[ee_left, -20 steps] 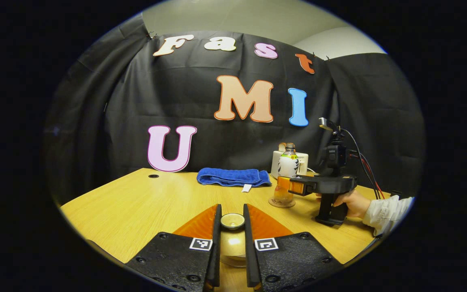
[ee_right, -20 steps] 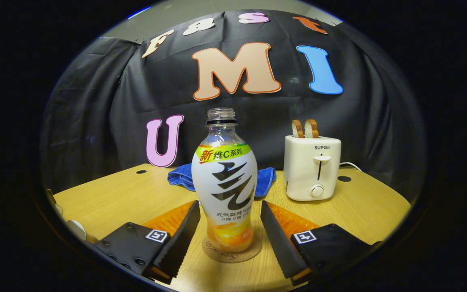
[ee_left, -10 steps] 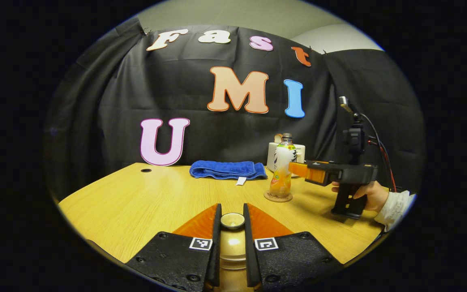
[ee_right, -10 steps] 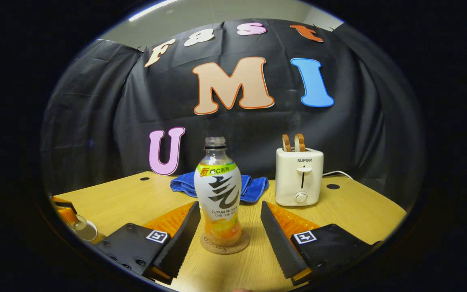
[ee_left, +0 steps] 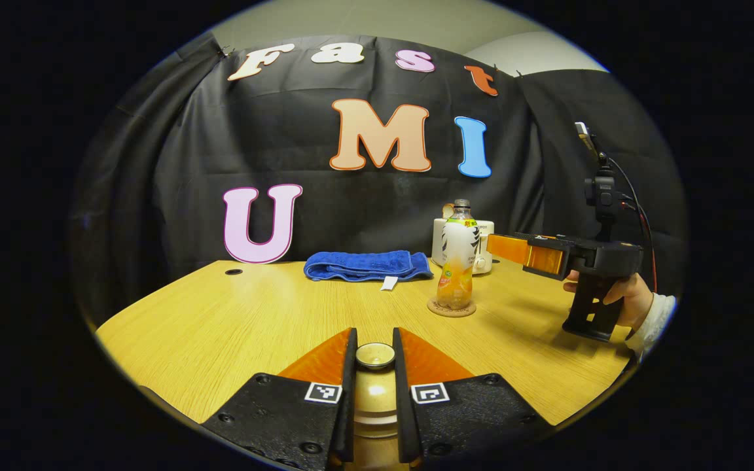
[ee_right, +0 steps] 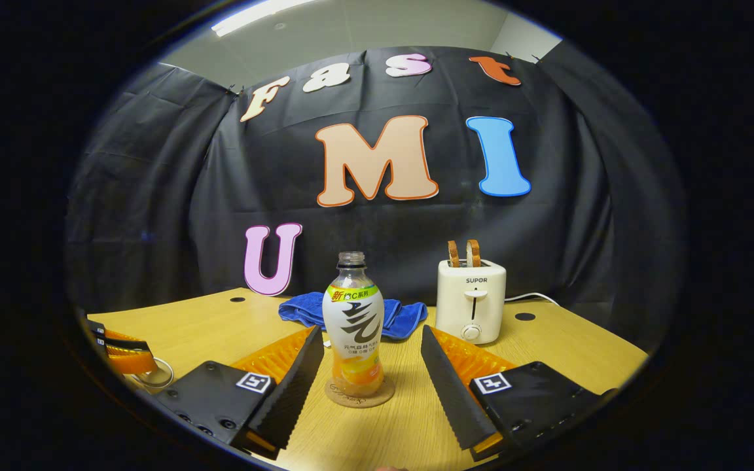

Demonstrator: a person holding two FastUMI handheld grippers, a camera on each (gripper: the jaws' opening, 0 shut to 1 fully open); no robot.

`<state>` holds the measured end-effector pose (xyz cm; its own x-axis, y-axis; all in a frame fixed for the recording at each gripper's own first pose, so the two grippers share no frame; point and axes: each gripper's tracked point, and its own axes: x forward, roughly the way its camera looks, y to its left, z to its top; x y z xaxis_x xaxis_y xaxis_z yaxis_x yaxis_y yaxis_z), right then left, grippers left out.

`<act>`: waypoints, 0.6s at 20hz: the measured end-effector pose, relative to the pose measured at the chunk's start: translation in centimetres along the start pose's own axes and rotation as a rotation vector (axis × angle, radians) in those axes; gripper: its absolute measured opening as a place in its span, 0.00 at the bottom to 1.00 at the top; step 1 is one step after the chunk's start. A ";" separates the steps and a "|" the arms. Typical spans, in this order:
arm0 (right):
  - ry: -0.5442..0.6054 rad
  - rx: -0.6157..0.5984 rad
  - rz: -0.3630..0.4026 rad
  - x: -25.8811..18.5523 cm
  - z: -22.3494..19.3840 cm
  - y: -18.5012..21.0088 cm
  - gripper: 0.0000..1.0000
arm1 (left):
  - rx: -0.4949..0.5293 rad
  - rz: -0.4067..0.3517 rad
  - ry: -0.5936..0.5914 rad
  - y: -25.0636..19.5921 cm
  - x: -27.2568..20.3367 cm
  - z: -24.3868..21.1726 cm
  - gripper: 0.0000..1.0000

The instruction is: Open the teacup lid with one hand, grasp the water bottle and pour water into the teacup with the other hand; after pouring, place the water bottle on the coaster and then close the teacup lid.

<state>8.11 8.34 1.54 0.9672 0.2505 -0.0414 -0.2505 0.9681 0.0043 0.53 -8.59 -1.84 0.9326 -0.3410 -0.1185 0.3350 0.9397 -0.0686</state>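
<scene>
My left gripper [ee_left: 375,340] is shut on the round knob of the teacup lid [ee_left: 375,356]; an amber, glassy body [ee_left: 372,400] shows beneath it between the fingers. The uncapped water bottle [ee_left: 457,260] stands upright on the round cork coaster [ee_left: 451,308]. My right gripper [ee_left: 501,247], held by a hand, hovers to the bottle's right, apart from it. In the right gripper view the bottle [ee_right: 353,327] stands on the coaster [ee_right: 359,395] ahead of my open right gripper [ee_right: 371,335], untouched. The left gripper [ee_right: 125,356] shows at far left over a clear rim [ee_right: 154,377].
A folded blue towel [ee_left: 367,265] lies at the back of the wooden table [ee_left: 233,327]. A white toaster [ee_right: 470,301] holding two slices of toast stands behind and right of the bottle, with a cord. A person's hand [ee_left: 626,297] grips the right gripper's handle.
My right gripper has drawn back and up from the bottle, which stays on the coaster and now looks smaller. The left gripper stays shut on the lid knob.
</scene>
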 end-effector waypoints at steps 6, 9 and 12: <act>0.005 0.009 0.009 -1.5 -0.2 0.4 0.95 | 0.012 0.011 0.007 -0.2 0.1 -0.2 0.29; 0.004 0.025 0.017 -2.6 -0.1 0.8 0.92 | 0.007 0.007 0.004 -0.6 -0.2 0.0 0.39; -0.003 0.040 0.016 -4.6 -0.1 1.2 0.92 | 0.006 0.036 -0.033 -0.4 -0.7 0.8 0.74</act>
<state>3.40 8.39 1.61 0.9633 0.2656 -0.0384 -0.2638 0.9635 0.0452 -0.19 -8.67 -0.97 0.9480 -0.3058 -0.0876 0.3016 0.9516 -0.0589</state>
